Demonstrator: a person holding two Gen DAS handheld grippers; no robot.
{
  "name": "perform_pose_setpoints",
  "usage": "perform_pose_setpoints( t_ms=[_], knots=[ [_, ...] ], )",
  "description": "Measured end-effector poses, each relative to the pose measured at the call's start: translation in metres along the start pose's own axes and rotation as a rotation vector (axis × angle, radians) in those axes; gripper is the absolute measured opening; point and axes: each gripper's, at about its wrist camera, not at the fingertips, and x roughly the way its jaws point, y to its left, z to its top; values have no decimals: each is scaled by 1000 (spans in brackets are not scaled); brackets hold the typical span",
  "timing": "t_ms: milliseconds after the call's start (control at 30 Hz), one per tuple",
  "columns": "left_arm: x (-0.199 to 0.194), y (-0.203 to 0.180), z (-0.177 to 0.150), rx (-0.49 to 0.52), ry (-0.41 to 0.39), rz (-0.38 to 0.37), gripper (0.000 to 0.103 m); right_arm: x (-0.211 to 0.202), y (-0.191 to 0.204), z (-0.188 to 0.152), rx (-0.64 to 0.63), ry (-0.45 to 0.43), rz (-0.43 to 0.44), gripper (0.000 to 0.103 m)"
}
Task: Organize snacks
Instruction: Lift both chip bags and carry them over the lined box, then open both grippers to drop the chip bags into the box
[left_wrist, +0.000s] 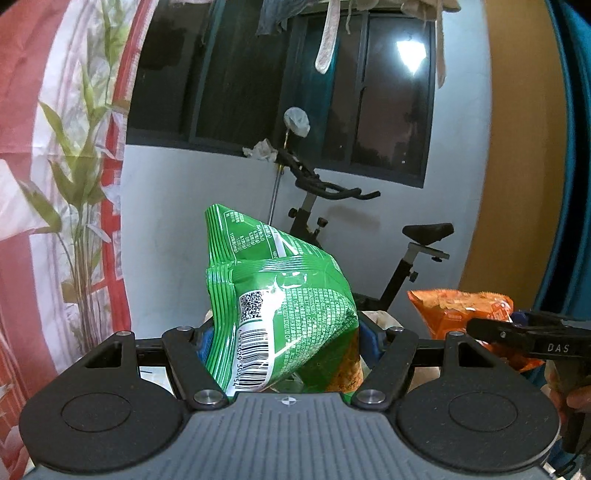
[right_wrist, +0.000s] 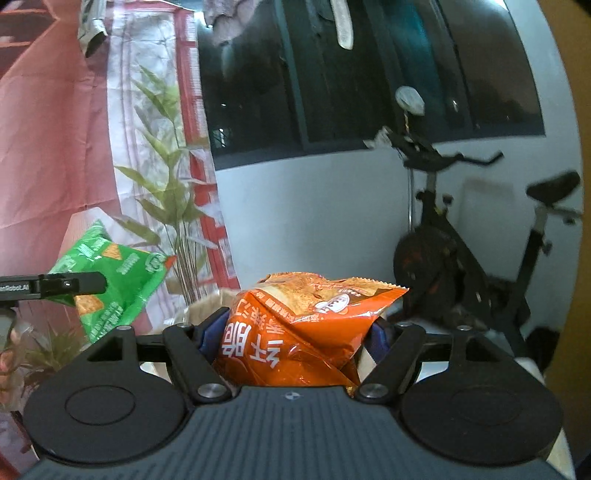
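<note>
Left gripper (left_wrist: 284, 343) clamped on green snack bag (left_wrist: 280, 295), right gripper (right_wrist: 295, 343) clamped on orange snack bag (right_wrist: 306, 325); both held aloft; slick puffy foil could slip out or burst if squeezed harder

We are facing pale wall (left_wrist: 207, 177) with dark window (left_wrist: 280, 85), lamp glare (left_wrist: 410, 55) reflecting in glass. Exercise bike (right_wrist: 472, 254) standing below window. Red and white bamboo-print curtain (left_wrist: 66, 155) hanging at left. Cloth strips (left_wrist: 328, 40) dangling overhead.
</note>
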Motion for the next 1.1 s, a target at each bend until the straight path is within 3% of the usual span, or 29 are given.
perform_pose_setpoints(
  t_ms=[267, 533, 700, 833, 933, 1100],
  knots=[
    [64, 1, 12, 59, 58, 74, 73, 65, 9, 13, -111, -39, -15, 75],
    [117, 9, 2, 117, 163, 148, 73, 130, 23, -10, -170, 37, 15, 75],
    [133, 11, -5, 151, 199, 194, 75, 154, 28, -23, -155, 101, 23, 75],
    [140, 12, -8, 161, 205, 187, 85, 163, 30, -29, -140, 126, 49, 75],
    [138, 19, -8, 123, 194, 155, 86, 166, 32, -36, -145, 157, 34, 78],
    [129, 27, -6, 75, 194, 176, 86, 156, 22, -35, -66, 136, 32, 90]
  ],
)
